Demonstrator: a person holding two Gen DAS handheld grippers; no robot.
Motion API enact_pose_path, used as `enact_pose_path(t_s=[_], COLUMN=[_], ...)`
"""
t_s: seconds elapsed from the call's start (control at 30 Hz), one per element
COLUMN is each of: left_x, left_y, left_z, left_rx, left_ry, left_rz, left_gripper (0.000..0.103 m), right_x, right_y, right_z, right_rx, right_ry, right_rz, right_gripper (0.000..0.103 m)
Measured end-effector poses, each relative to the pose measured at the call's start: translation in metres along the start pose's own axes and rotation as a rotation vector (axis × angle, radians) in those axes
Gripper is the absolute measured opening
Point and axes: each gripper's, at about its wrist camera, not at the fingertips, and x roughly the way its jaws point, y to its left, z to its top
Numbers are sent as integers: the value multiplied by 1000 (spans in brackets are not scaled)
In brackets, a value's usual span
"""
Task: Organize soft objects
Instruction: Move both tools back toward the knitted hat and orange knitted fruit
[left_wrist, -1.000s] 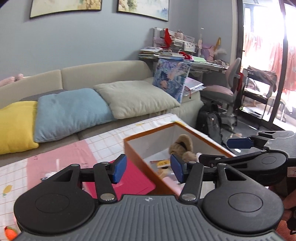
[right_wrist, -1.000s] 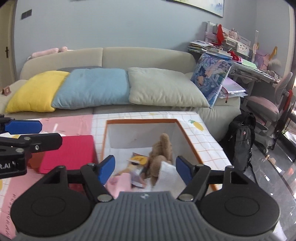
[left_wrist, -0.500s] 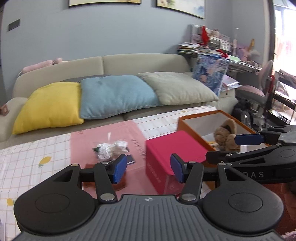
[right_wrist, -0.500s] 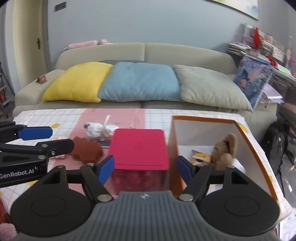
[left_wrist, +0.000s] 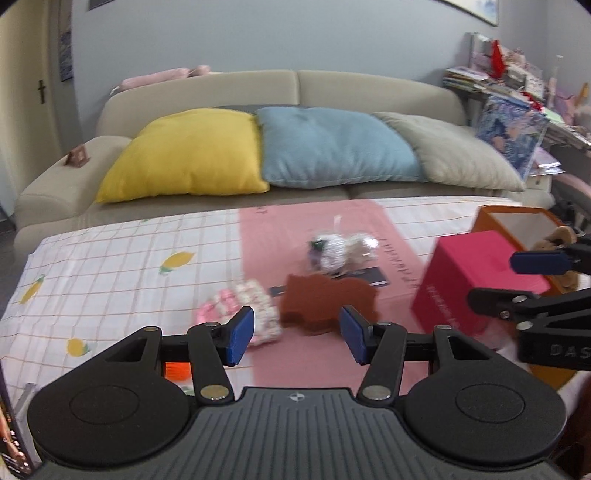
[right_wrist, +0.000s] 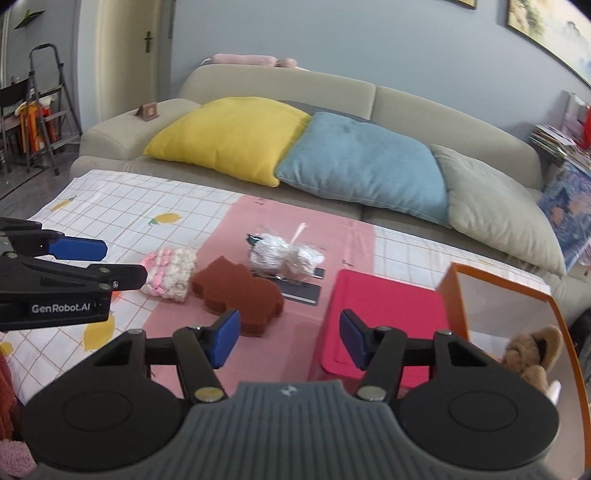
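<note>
A brown sponge-like soft piece (left_wrist: 327, 301) (right_wrist: 240, 293) lies on the pink part of the tablecloth. A pink-and-white knitted soft thing (left_wrist: 242, 306) (right_wrist: 170, 271) lies left of it. A clear crinkly bag of white stuff (left_wrist: 340, 249) (right_wrist: 286, 254) lies behind. An orange box (right_wrist: 517, 291) (left_wrist: 517, 221) at the right holds a brown plush toy (right_wrist: 532, 354). My left gripper (left_wrist: 297, 334) is open and empty, just short of the brown piece. My right gripper (right_wrist: 290, 336) is open and empty, between the brown piece and a pink box.
A pink box (right_wrist: 384, 314) (left_wrist: 476, 280) stands beside the orange box. A dark flat card (right_wrist: 301, 291) lies under the bag. A small orange thing (left_wrist: 177, 371) lies at the near left. A sofa with yellow (right_wrist: 229, 136), blue and grey cushions runs behind the table.
Both grippers have swung left, away from the orange box, toward the soft things on the pink cloth. Both stayed open and empty.
</note>
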Motion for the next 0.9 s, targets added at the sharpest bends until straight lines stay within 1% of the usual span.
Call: enact_pose_path(t_s=[0.13, 0.27, 0.43, 0.5, 0.67, 0.73, 0.8, 0.9], left_x=[19, 42, 69, 77, 92, 98, 103, 109], left_y=[25, 44, 74, 82, 89, 91, 94, 97], left_z=[-4, -10, -22, -26, -32, -34, -35, -38], left_rx=[-24, 0, -33, -49, -74, -72, -80, -88], left_ry=[56, 111, 168, 185, 216, 221, 228, 233], left_rz=[75, 148, 221, 226, 200, 206, 198, 200], left_gripper=[64, 64, 64, 63, 63, 59, 58, 54], right_x=[20, 46, 77, 87, 116, 127, 135, 144], right_y=[15, 28, 43, 49, 69, 78, 87, 99], right_z=[10, 16, 20, 20, 22, 23, 25, 29], right_rx=[-44, -73, -98, -107, -142, -166, -194, -231], right_ry=[-8, 18, 56, 68, 99, 103, 97, 84], right_rz=[43, 73, 113, 127, 165, 181, 195, 216], right_gripper=[58, 58, 58, 58, 58, 58, 58, 58])
